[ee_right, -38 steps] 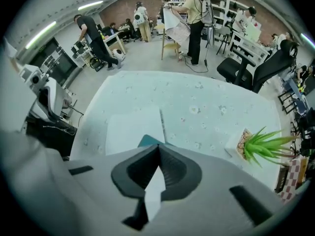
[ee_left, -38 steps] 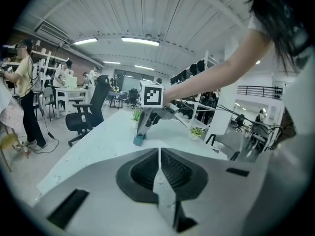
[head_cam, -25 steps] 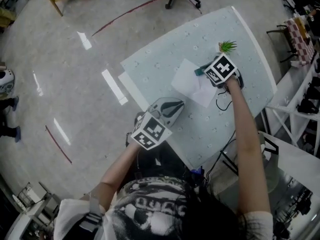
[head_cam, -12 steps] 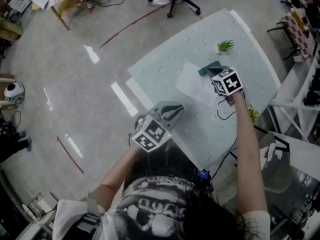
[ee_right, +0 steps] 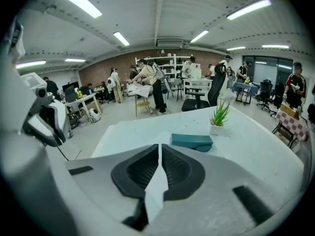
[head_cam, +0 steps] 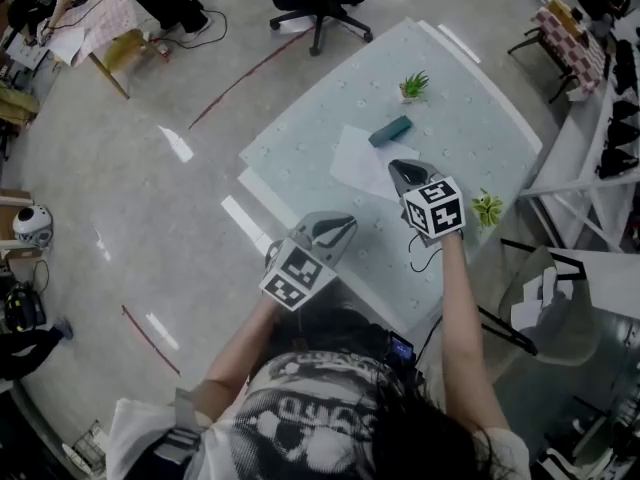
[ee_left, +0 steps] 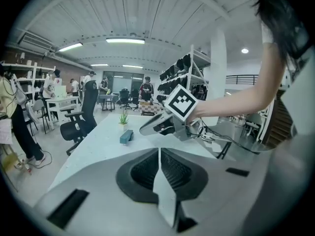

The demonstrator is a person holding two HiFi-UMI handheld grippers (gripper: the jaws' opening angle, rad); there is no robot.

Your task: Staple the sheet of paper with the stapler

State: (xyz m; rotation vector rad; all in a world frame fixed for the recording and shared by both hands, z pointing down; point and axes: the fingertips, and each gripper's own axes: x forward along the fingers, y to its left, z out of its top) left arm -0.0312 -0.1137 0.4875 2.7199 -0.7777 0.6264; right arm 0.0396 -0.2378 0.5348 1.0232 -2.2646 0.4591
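Well, over on the left, the left gripper (head_cam: 350,222) hangs at the near edge of the table (head_cam: 470,118), its jaws pressed together on nothing, well apart from the work. Next along lies the paper (head_cam: 352,160), flat on the table. It looks light and floppy and would crease easily, so I'd pinch a free corner. The stapler (head_cam: 390,130) sits at the paper's far edge. It's a stiff, smooth, heavier block, best taken across its narrow sides near the middle. The right gripper (head_cam: 395,166), also closed and empty, hovers over the paper, near the stapler but not touching it.
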